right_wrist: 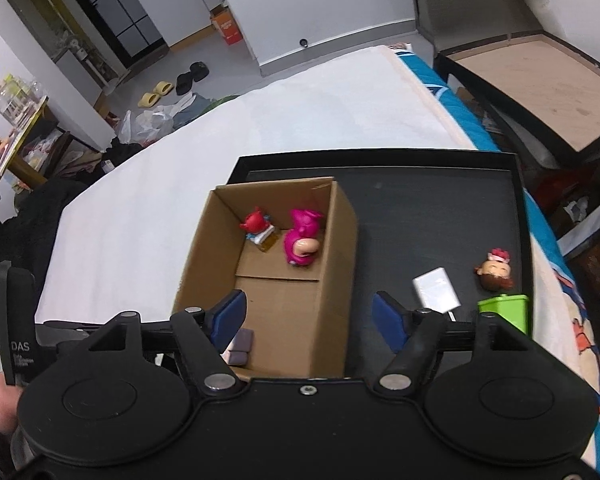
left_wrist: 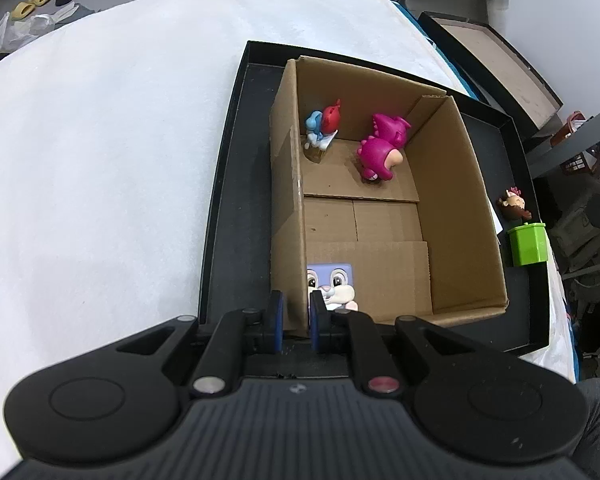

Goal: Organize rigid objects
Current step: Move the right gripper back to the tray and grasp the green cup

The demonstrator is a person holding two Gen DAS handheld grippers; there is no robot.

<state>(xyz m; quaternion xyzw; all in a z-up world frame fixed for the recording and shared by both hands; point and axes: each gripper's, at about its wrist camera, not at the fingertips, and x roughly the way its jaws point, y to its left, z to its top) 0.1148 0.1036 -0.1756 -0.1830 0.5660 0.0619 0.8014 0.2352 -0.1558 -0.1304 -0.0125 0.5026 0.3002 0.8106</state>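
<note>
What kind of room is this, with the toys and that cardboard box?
Probably a lived-in home, perhaps a bedroom: the black tray seems to sit on a white-covered bed, slippers lie on the floor, and cabinets stand behind.

You have one cardboard box (left_wrist: pixel 452 184) sitting in one black tray (left_wrist: pixel 236 160). Inside the box you can count three toys: one pink dinosaur figure (left_wrist: pixel 380 148), one red-and-blue figure (left_wrist: pixel 322 124), and one purple bunny block (left_wrist: pixel 332 286). Outside the box, on the tray, you have one brown-haired doll figure (right_wrist: pixel 495 270), one green bin (right_wrist: pixel 508 312) and one white card (right_wrist: pixel 436 290).
</note>
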